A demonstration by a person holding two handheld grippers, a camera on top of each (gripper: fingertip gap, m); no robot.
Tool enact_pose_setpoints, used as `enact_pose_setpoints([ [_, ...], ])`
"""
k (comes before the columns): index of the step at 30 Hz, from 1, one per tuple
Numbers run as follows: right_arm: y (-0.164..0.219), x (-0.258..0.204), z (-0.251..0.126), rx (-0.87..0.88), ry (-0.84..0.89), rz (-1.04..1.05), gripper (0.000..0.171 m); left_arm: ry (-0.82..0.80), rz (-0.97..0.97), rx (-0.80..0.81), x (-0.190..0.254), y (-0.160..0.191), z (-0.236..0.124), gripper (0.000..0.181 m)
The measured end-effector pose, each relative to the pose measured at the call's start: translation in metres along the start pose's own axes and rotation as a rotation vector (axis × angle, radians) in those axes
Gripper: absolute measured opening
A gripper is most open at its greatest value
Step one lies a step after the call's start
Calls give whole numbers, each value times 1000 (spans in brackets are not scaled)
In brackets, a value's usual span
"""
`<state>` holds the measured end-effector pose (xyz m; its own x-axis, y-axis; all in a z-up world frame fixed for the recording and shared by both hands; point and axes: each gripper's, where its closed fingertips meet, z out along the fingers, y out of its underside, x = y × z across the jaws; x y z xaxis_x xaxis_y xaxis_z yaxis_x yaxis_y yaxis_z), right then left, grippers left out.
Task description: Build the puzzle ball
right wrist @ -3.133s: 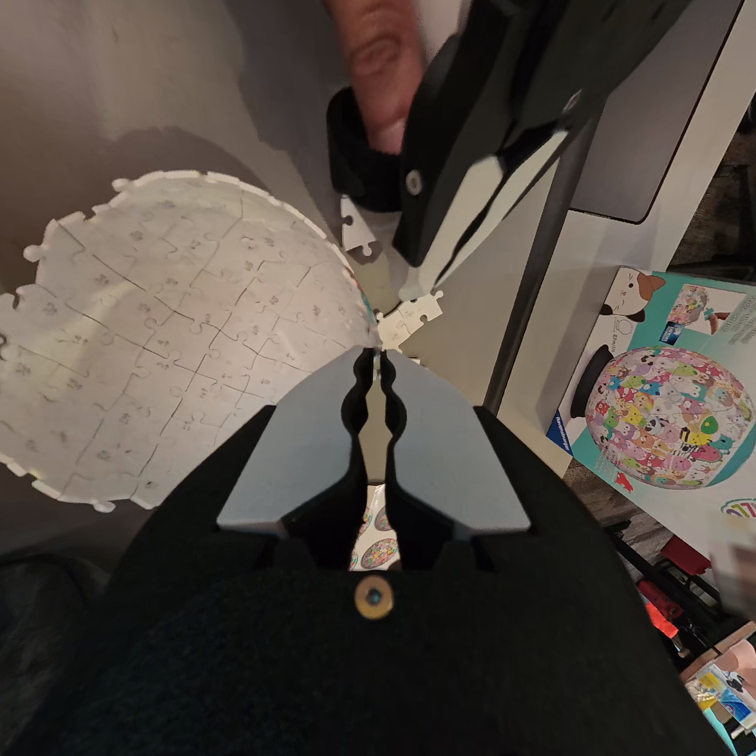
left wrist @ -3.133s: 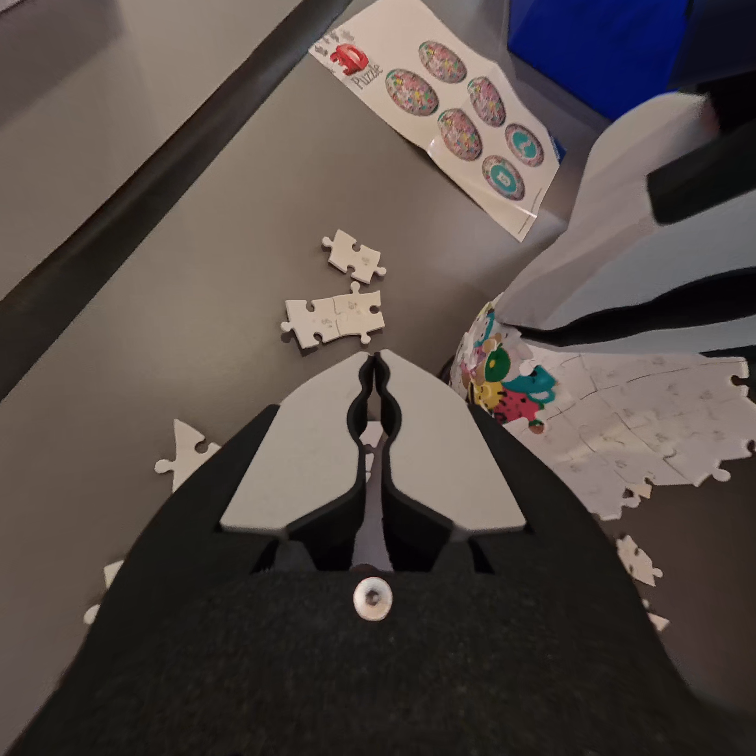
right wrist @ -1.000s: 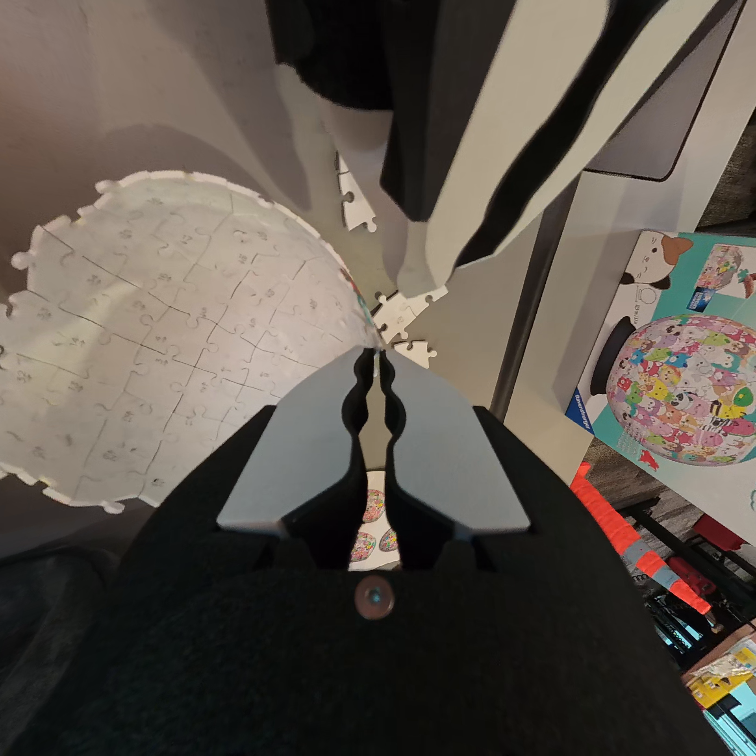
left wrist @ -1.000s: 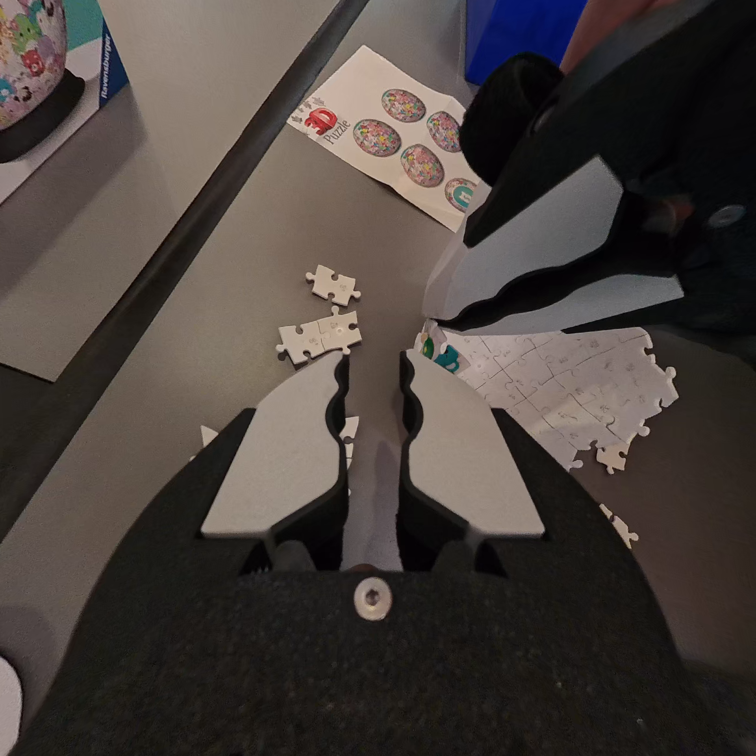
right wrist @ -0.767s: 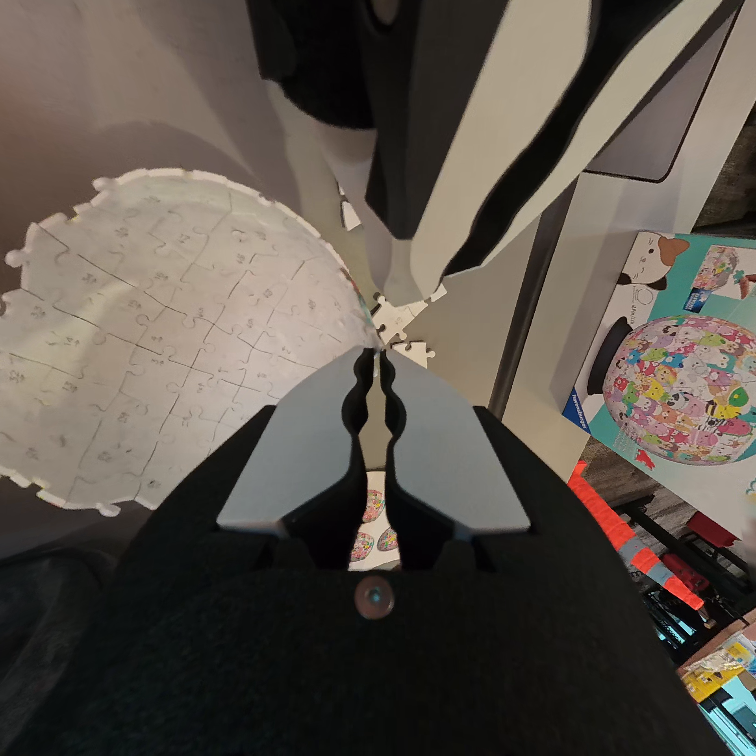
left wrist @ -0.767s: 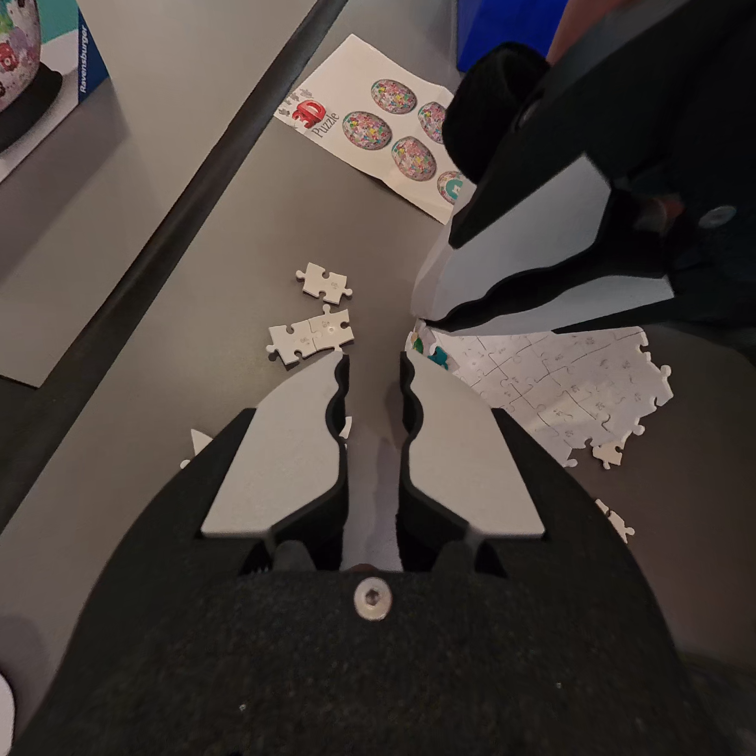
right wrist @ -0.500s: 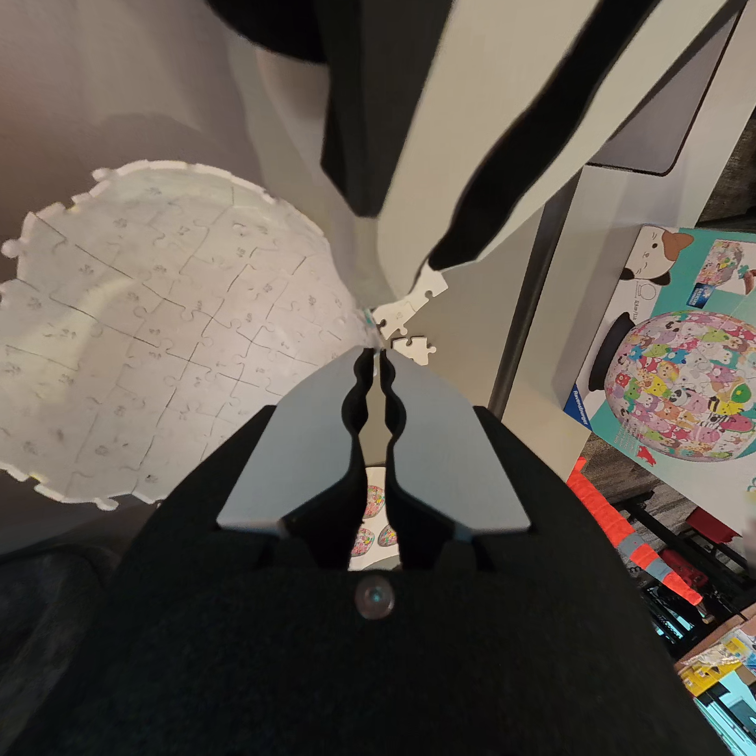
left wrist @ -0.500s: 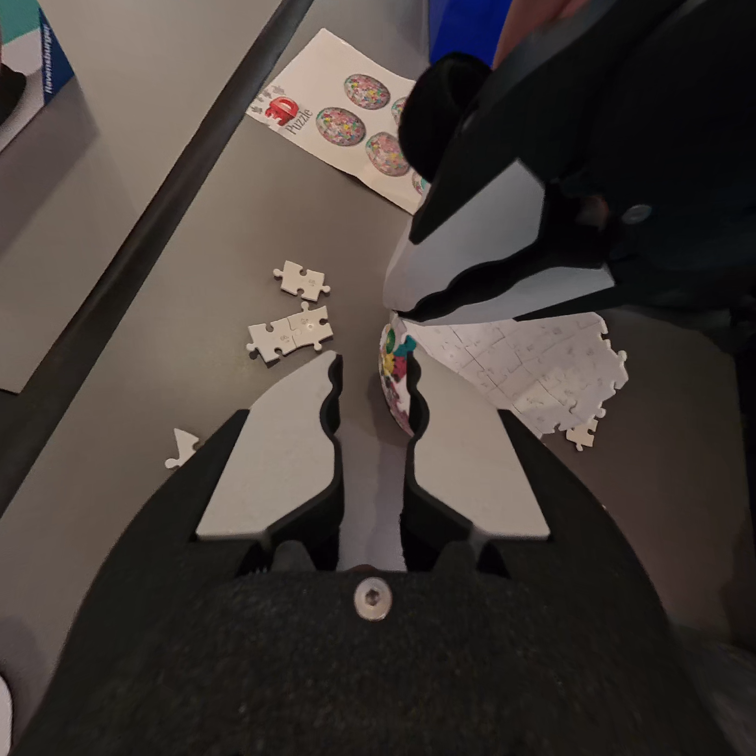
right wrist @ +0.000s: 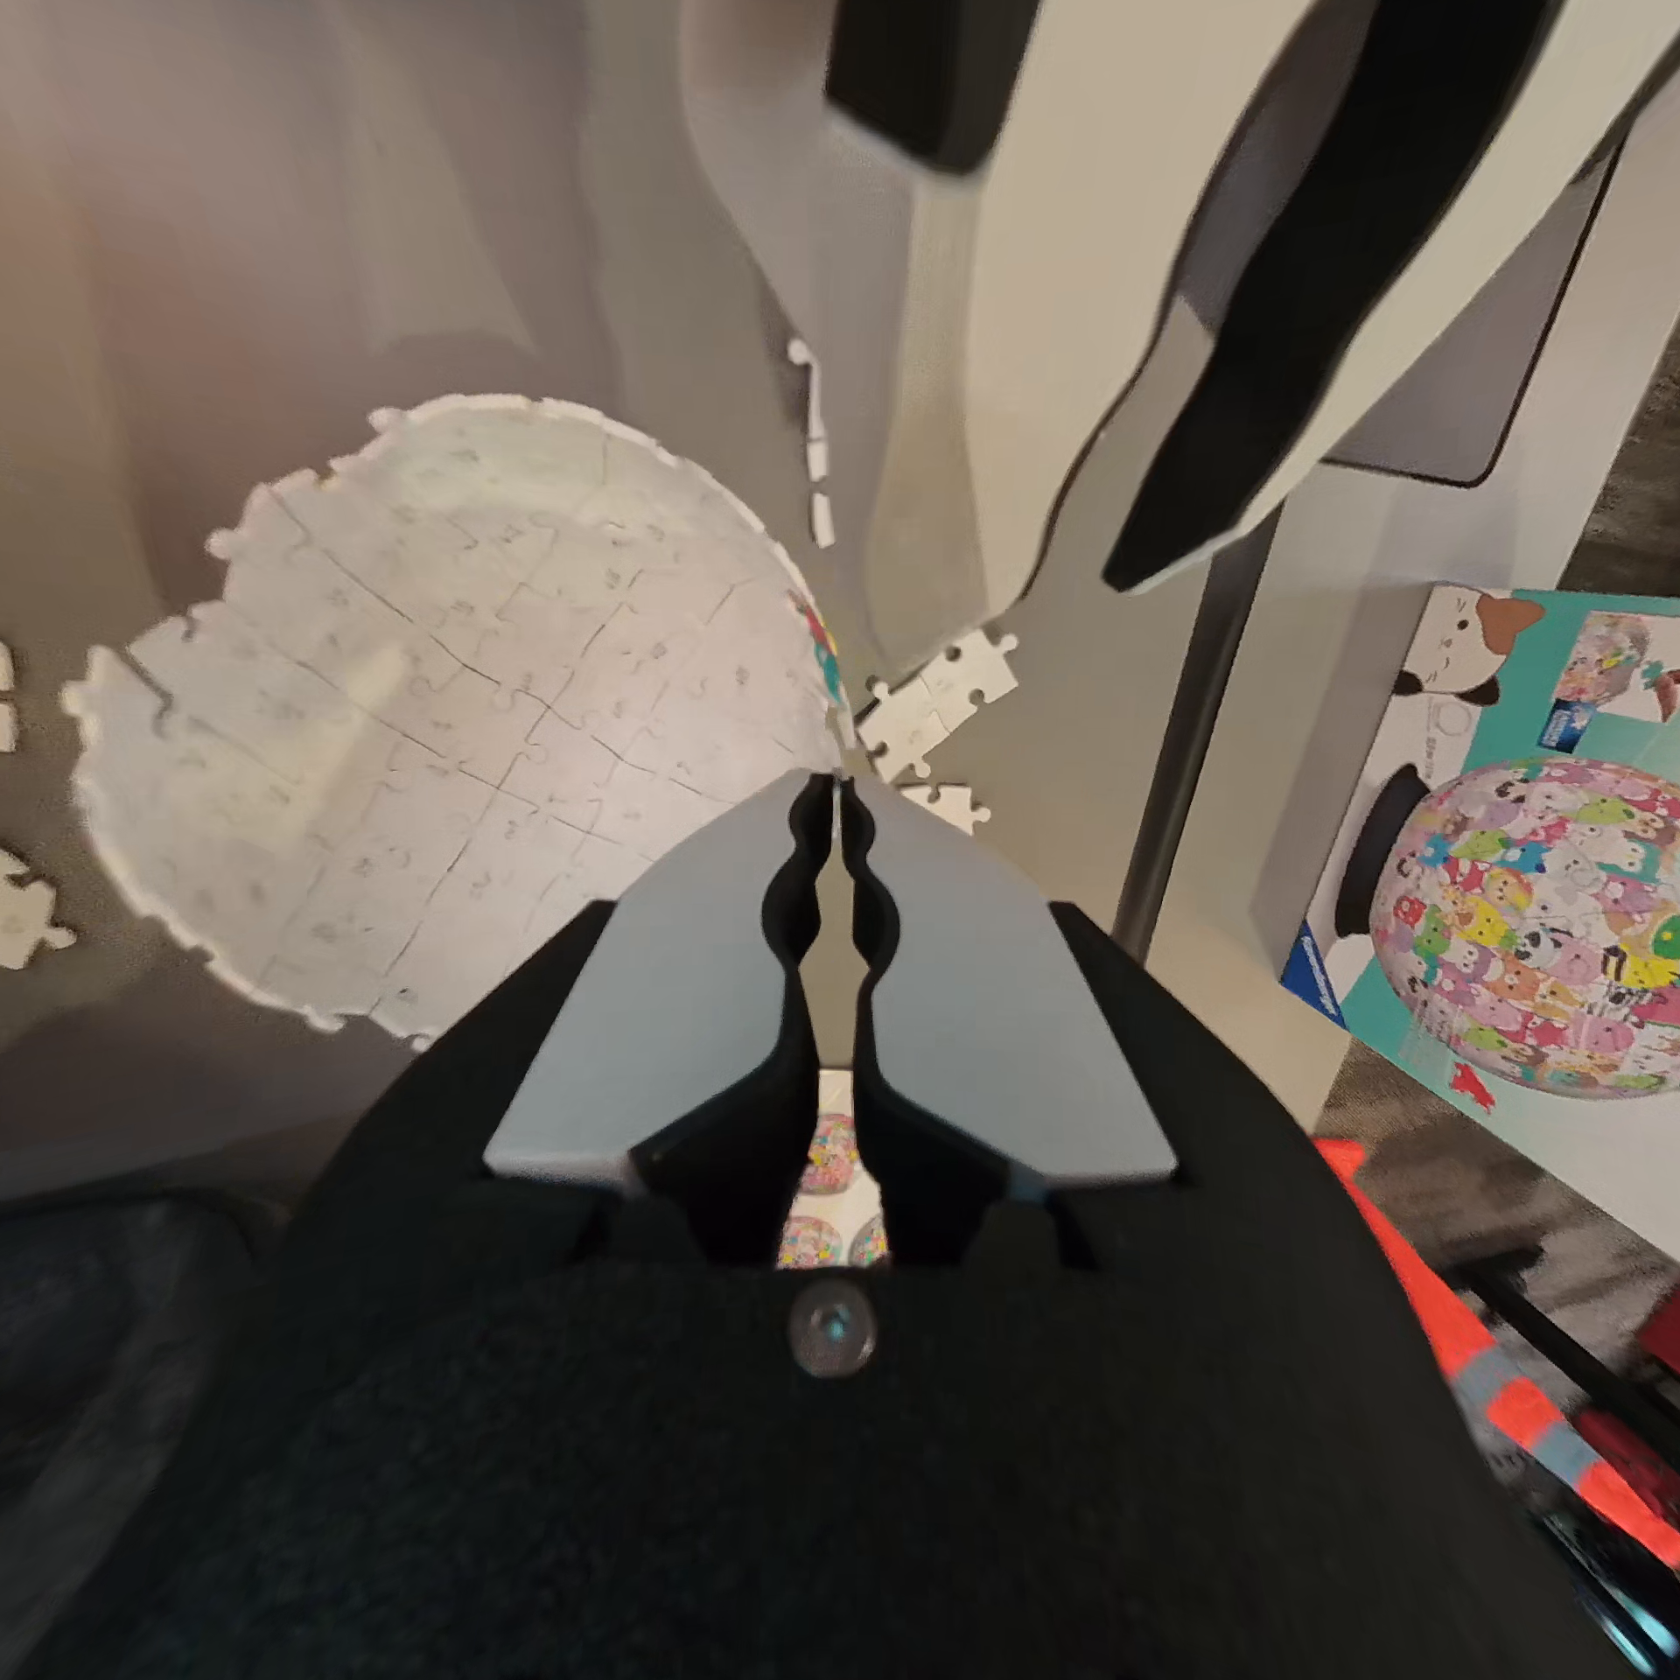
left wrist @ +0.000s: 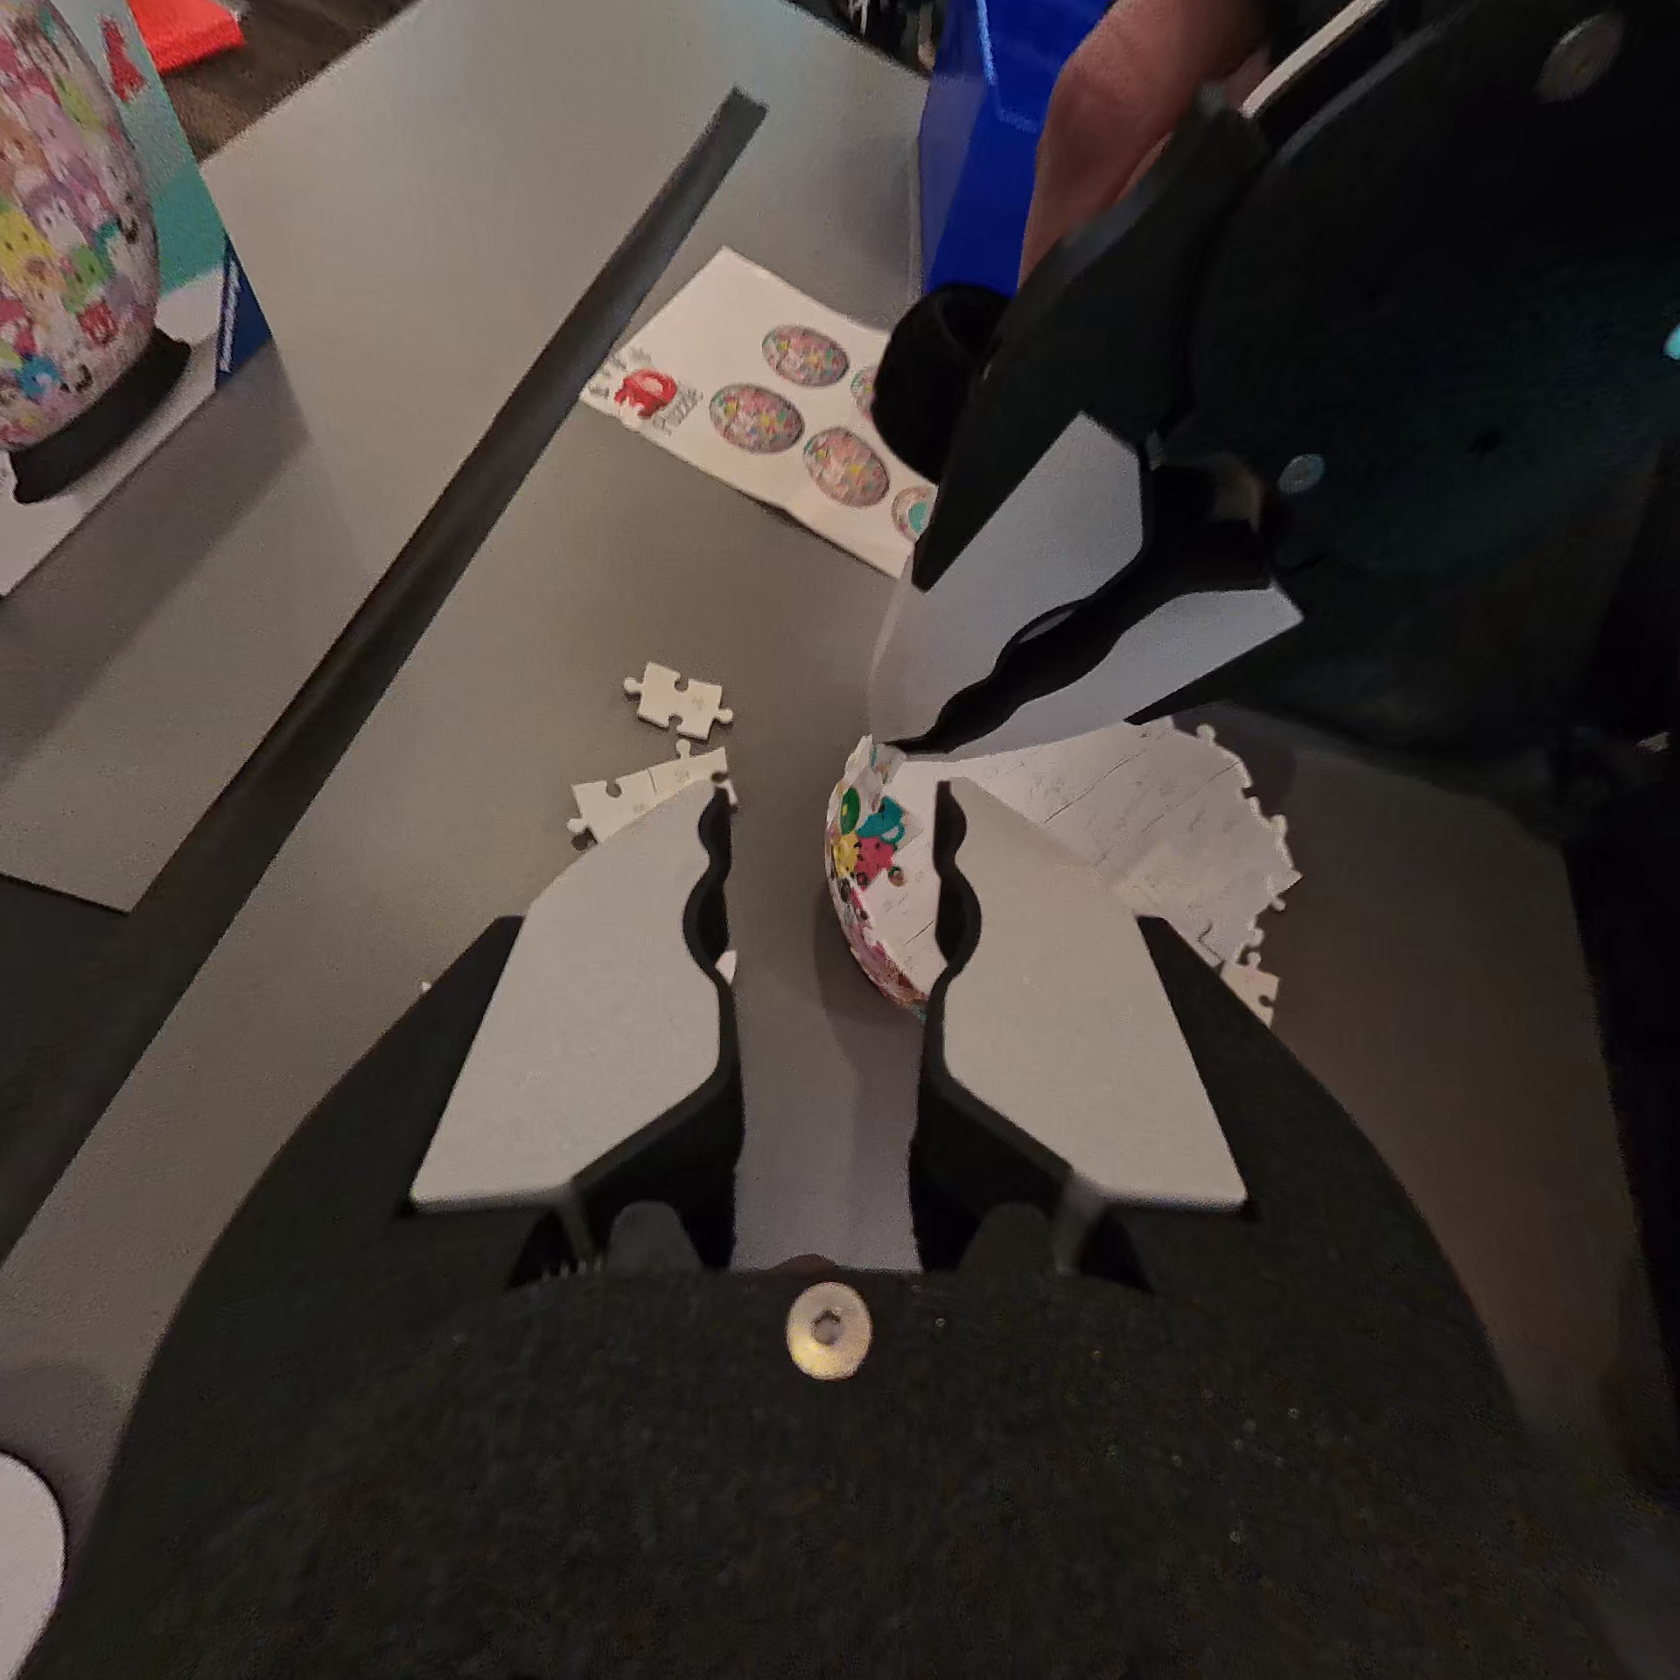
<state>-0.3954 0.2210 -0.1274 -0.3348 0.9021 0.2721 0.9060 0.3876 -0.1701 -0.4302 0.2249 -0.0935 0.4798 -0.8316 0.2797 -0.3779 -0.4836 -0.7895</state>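
A half-built puzzle ball shell (left wrist: 868,864), colourful outside and white inside (right wrist: 436,709), stands tilted on the grey table (left wrist: 564,591). My right gripper (right wrist: 835,782) is shut on the shell's rim; it also shows in the left wrist view (left wrist: 895,738), reaching in from the upper right. My left gripper (left wrist: 829,800) is open and empty. The shell's coloured side shows in its gap, close to the right finger (left wrist: 1045,1000). In the right wrist view the left gripper (right wrist: 1173,509) hangs blurred above the loose pieces.
A single loose piece (left wrist: 677,700) and a joined pair (left wrist: 636,791) lie left of the shell. More pieces lie beside it (right wrist: 18,909). An instruction sheet (left wrist: 755,409), a blue box (left wrist: 982,164), the puzzle's box (left wrist: 73,227) and a dark table gap (left wrist: 509,436) lie beyond. The grippers' ends are close to 5 cm from one another.
My left gripper went from shut to open, widened, and moved right up to the shell. The right gripper stays shut on the rim and has tipped the shell so its coloured side shows.
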Motion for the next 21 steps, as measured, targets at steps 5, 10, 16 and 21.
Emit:
enact_pose_setpoints([
  [5,-8,13,-37,218,-31,48,2,30,28,116,12,-22,-22,42],
  [10,-15,24,-88,482,-88,132,2,23,126,111,33,-32,-19,39],
  [16,-28,16,-106,585,-117,111,2,56,165,121,51,-39,-5,27],
  [21,-35,18,-111,628,-106,107,2,106,148,199,55,-47,-6,2],
])
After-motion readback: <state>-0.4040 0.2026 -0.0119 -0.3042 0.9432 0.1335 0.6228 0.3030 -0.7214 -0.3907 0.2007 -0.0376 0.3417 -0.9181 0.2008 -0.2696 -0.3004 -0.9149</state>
